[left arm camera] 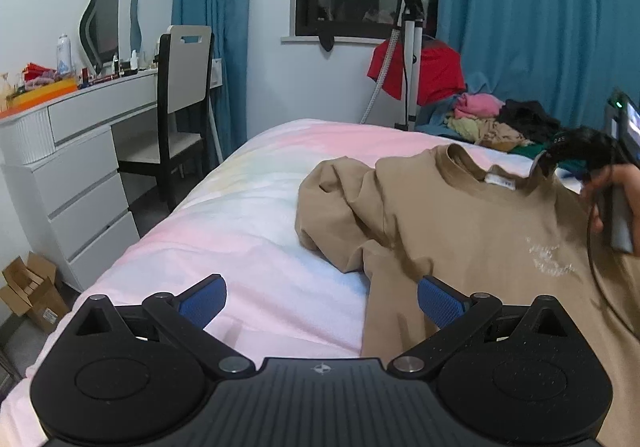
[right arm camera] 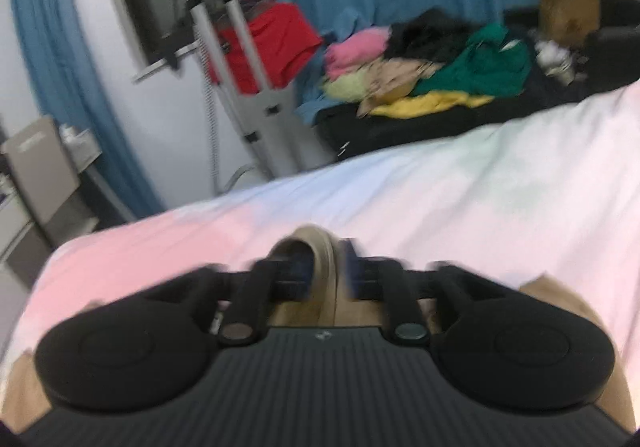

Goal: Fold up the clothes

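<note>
Pastel bed [left arm camera: 256, 215] is carrying the tan shirt [left arm camera: 460, 223] spread flat on left wrist, where we're holding left gripper [left arm camera: 322, 301] wide open at its hem, while blurry right wrist is showing right gripper [right arm camera: 326, 267] pinching shirt fabric.

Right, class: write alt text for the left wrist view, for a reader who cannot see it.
Open left tongs hover over a tan T-shirt lying crumpled on a pastel bed. At the right edge, a hand holds the other tool; a white dresser and chair stand left.
</note>
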The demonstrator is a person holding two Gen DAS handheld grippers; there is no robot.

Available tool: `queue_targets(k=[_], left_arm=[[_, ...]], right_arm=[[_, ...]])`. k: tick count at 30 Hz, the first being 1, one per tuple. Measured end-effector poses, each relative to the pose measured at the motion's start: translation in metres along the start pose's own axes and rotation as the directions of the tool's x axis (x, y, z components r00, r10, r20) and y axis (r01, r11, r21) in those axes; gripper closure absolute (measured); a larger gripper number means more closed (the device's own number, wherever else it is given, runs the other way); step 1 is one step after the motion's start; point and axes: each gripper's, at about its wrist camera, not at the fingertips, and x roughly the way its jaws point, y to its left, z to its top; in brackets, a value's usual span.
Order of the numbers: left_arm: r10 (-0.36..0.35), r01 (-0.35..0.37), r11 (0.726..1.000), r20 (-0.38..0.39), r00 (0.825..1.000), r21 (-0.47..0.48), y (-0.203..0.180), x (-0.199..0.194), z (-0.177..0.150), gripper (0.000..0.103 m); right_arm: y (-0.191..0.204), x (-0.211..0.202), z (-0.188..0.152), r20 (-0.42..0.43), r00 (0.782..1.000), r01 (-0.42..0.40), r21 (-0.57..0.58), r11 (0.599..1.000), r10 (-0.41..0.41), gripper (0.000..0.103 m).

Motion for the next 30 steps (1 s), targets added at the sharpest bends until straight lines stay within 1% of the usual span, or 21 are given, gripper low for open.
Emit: queue_targets(k=[1,2,4,6,10,13,16,18,19,22,24,26,30], left_arm=[[-0.002,0.002,1.000,0.005,1.000,-0.001,0.000,-0.001,0.000,0.000],[-0.004,0.004,1.000,0.010,1.000,-0.002,-0.001,-0.002,0.001,0.000],[0.008,-0.008,1.000,0.039,0.999,0.002,0.001,-0.007,-0.003,0.000],[0.022,-0.022,1.000,0.044,0.999,-0.006,0.001,-0.011,-0.004,0.000],[0.048,-0.048,0.999,0.068,0.997,-0.006,0.000,-0.024,-0.004,0.000],[0.037,-0.039,0.999,0.091,0.995,0.027,-0.003,-0.041,-0.001,0.000],[0.017,-0.020,0.999,0.100,0.995,0.032,-0.007,-0.060,-0.001,0.000],[0.000,-0.002,1.000,0.105,0.994,0.023,-0.009,-0.074,-0.002,0.000],[-0.011,0.010,1.000,0.107,0.994,0.012,-0.010,-0.081,-0.003,0.000],[-0.040,0.042,0.999,0.080,0.996,-0.023,-0.012,-0.092,-0.009,0.000],[-0.055,0.058,0.998,0.067,0.996,-0.040,-0.014,-0.095,-0.014,0.000],[-0.062,0.064,0.997,0.050,0.997,-0.047,-0.015,-0.095,-0.018,0.000],[-0.077,0.077,0.993,0.013,0.997,-0.093,-0.012,-0.084,-0.027,0.000]], right_arm=[[0.001,-0.012,-0.004,0.007,1.000,-0.008,-0.002,1.000,0.008,0.007],[0.003,-0.026,-0.008,0.019,1.000,-0.015,-0.004,1.000,0.015,0.009],[0.007,-0.054,-0.015,0.041,0.999,-0.028,-0.007,1.000,0.028,0.009],[0.011,-0.082,-0.022,0.057,0.998,-0.031,-0.013,0.999,0.032,0.009],[0.016,-0.159,-0.046,0.099,0.993,-0.062,-0.051,0.997,0.067,0.009],[0.016,-0.220,-0.069,0.111,0.989,-0.091,-0.027,0.996,0.093,0.009],[0.013,-0.274,-0.092,0.103,0.988,-0.119,-0.007,0.993,0.119,0.009],[0.011,-0.300,-0.108,0.094,0.987,-0.130,-0.021,0.991,0.131,0.009],[0.008,-0.310,-0.114,0.087,0.987,-0.132,-0.021,0.991,0.134,0.009],[0.000,-0.336,-0.131,0.067,0.988,-0.139,-0.014,0.990,0.140,0.009],[-0.009,-0.347,-0.139,0.065,0.984,-0.168,0.013,0.986,0.167,0.009],[-0.015,-0.351,-0.141,0.052,0.981,-0.190,0.030,0.981,0.189,0.009],[-0.022,-0.348,-0.135,0.082,0.977,-0.198,0.035,0.980,0.195,0.009]])
